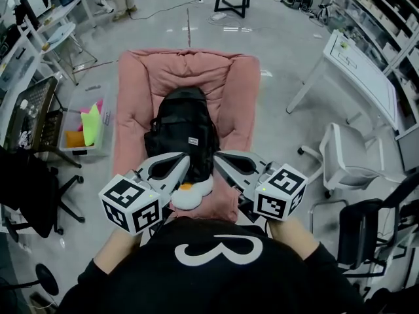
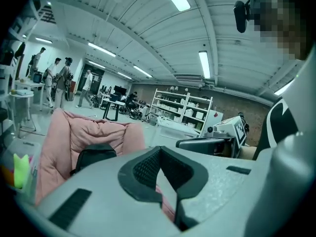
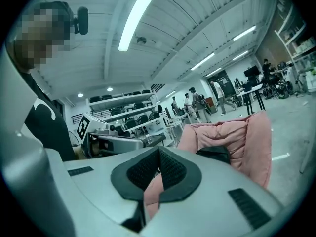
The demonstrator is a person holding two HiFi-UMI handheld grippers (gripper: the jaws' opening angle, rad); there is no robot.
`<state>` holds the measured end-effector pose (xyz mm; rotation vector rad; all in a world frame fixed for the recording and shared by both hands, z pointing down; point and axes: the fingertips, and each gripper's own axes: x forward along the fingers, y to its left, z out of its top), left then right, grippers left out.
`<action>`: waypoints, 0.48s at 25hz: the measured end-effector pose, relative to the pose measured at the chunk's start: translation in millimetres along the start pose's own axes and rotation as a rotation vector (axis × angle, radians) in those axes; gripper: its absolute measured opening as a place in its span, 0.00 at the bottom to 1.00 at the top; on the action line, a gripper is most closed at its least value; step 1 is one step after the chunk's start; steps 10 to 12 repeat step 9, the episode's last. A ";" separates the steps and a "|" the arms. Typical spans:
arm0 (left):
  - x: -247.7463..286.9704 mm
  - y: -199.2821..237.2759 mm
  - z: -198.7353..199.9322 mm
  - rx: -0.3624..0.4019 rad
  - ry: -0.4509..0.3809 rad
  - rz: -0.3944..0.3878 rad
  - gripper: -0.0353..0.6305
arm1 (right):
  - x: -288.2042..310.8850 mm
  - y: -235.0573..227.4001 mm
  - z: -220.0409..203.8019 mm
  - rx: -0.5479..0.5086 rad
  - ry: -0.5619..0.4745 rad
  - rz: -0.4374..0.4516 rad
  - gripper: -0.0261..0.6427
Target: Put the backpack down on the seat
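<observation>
A black backpack (image 1: 183, 126) lies upright against the back of the pink padded seat (image 1: 137, 84). A white plush charm with an orange spot (image 1: 190, 193) hangs at its near end. My left gripper (image 1: 186, 157) and right gripper (image 1: 217, 154) sit side by side at the seat's front edge, tips close to the backpack's lower part. Both are shut with nothing between the jaws. In the left gripper view the closed tips (image 2: 159, 148) point past the backpack (image 2: 94, 157) and seat (image 2: 74, 132). The right gripper view shows its shut tips (image 3: 159, 148), the backpack (image 3: 215, 154) and the pink seat (image 3: 247, 137).
A white chair (image 1: 350, 159) and white desk (image 1: 363, 70) stand to the right, with a black office chair (image 1: 363, 231) nearer. At left are a clear bin of coloured items (image 1: 88, 129) and a dark chair (image 1: 26, 182). People stand far off (image 2: 61, 80).
</observation>
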<state>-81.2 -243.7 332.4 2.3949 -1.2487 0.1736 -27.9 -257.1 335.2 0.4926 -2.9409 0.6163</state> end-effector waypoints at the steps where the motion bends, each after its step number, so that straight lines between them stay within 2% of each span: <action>1: -1.6 -1.5 1.1 0.008 -0.003 0.004 0.06 | -0.9 2.1 0.9 -0.006 0.000 0.002 0.04; 12: -8.9 -6.4 -1.7 0.011 -0.010 0.010 0.06 | -5.7 10.0 0.4 -0.021 0.005 0.011 0.04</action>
